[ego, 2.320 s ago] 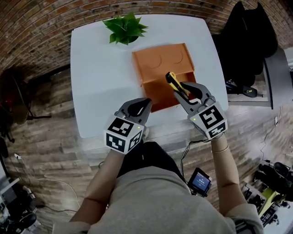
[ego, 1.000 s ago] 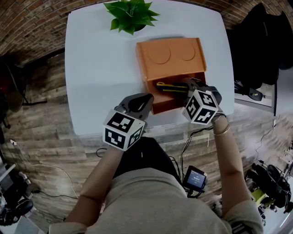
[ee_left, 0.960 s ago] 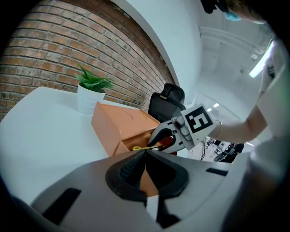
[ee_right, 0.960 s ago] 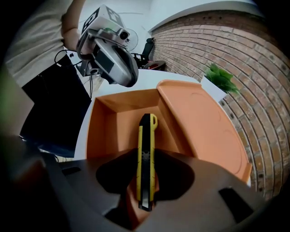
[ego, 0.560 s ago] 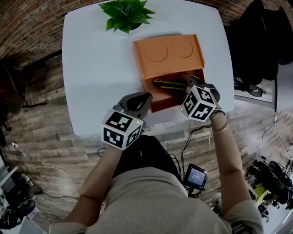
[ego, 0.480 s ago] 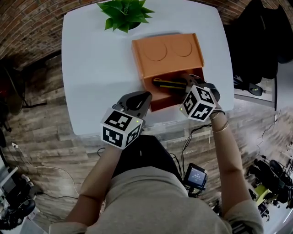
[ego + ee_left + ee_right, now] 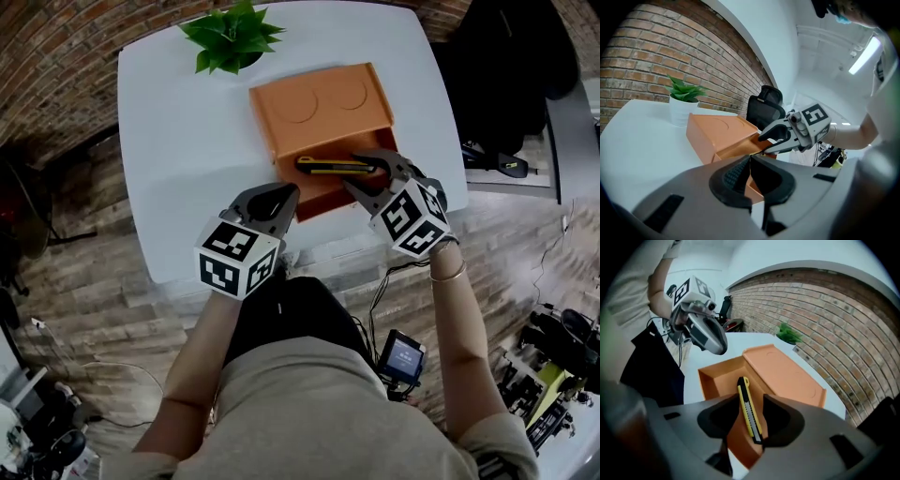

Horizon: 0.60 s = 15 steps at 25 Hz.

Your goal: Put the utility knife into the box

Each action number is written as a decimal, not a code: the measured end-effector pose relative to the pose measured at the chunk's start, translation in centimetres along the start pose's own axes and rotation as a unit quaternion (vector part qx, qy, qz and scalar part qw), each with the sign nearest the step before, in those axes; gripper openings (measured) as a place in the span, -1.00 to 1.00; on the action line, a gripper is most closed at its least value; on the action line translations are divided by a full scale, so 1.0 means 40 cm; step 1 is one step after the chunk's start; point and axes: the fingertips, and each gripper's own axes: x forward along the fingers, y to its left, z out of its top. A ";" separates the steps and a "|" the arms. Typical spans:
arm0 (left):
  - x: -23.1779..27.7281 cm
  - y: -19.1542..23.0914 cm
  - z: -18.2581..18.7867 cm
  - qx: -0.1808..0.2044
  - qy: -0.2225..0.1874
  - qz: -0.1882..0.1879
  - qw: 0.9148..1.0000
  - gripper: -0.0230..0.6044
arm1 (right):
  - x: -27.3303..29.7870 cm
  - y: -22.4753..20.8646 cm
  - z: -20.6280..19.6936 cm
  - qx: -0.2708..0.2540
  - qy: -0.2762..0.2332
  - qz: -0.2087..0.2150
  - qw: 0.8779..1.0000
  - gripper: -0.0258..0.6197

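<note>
The yellow and black utility knife (image 7: 333,167) lies loose inside the open compartment of the orange box (image 7: 314,108), on the white table (image 7: 178,141). My right gripper (image 7: 362,171) hovers just above the knife's right end. Its jaws have just been opening and now stand wide, touching nothing. In the right gripper view the knife (image 7: 749,413) shows below and between the spread fingers, down in the box (image 7: 787,369). My left gripper (image 7: 266,199) hangs shut and empty at the box's near-left corner. From the left gripper view I see the box (image 7: 717,131) and the right gripper (image 7: 776,139).
A potted green plant (image 7: 228,37) stands at the table's far edge behind the box. A black chair with dark cloth (image 7: 506,75) is off to the right of the table. Wooden floor runs along the near edge, and a small device (image 7: 403,359) hangs at the person's side.
The right gripper has let go of the knife, spread its jaws and risen out of the box. The knife stays in the compartment. The left gripper has barely moved.
</note>
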 end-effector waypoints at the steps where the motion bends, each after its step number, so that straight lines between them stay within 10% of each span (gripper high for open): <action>1: -0.003 -0.004 0.005 0.007 0.000 -0.001 1.000 -0.90 | -0.018 0.000 0.012 0.019 -0.015 -0.010 1.000 -0.43; 10: -0.038 -0.080 0.075 0.069 -0.010 -0.025 0.997 -0.90 | -0.185 0.009 0.098 0.112 -0.116 -0.111 0.981 -0.44; 15: -0.044 -0.125 0.112 0.094 -0.015 -0.036 0.995 -0.90 | -0.289 -0.021 0.128 0.237 -0.212 -0.149 0.936 -0.40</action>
